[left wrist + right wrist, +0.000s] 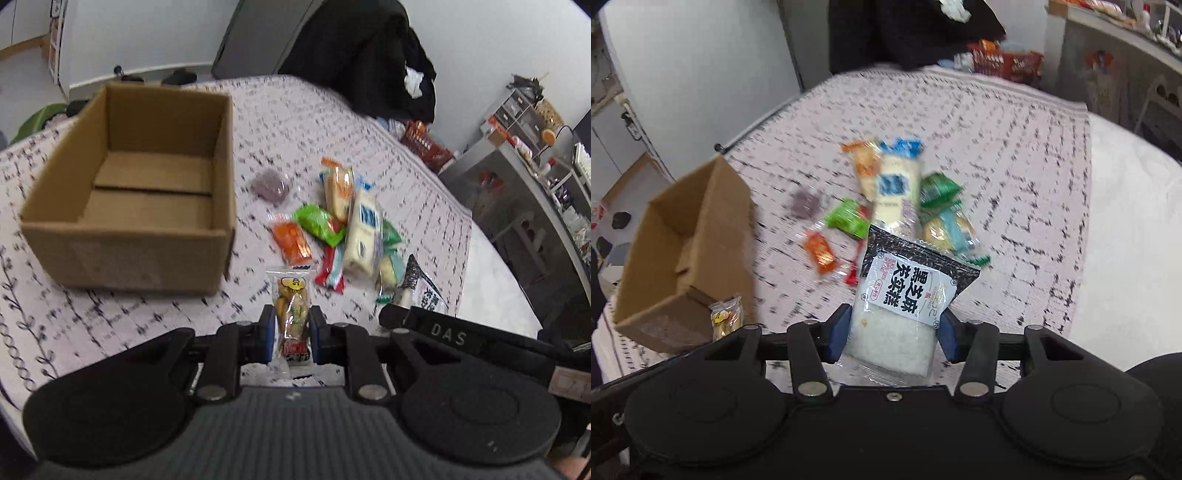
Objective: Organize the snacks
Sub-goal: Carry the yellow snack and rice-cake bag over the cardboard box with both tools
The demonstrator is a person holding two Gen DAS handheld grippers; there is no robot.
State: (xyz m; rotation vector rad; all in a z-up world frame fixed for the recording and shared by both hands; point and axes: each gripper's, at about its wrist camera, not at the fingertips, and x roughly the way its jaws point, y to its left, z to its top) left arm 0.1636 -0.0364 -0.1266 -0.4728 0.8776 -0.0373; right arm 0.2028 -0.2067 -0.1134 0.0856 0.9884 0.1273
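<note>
Blue-padded left gripper (290,325) clamps cartoon snack (291,314); right gripper (894,332) clamps sesame packet (905,295).

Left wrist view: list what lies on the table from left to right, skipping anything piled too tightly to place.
Cardboard box → purple sweet → orange packet → green packet → long cream packet. The left gripper holds a clear snack packet in front of these.

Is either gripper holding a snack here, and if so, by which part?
Both. The left gripper clamps the clear cartoon-printed packet across its middle; the right gripper holds the black-and-white sesame cake packet by its lower sides.
</note>
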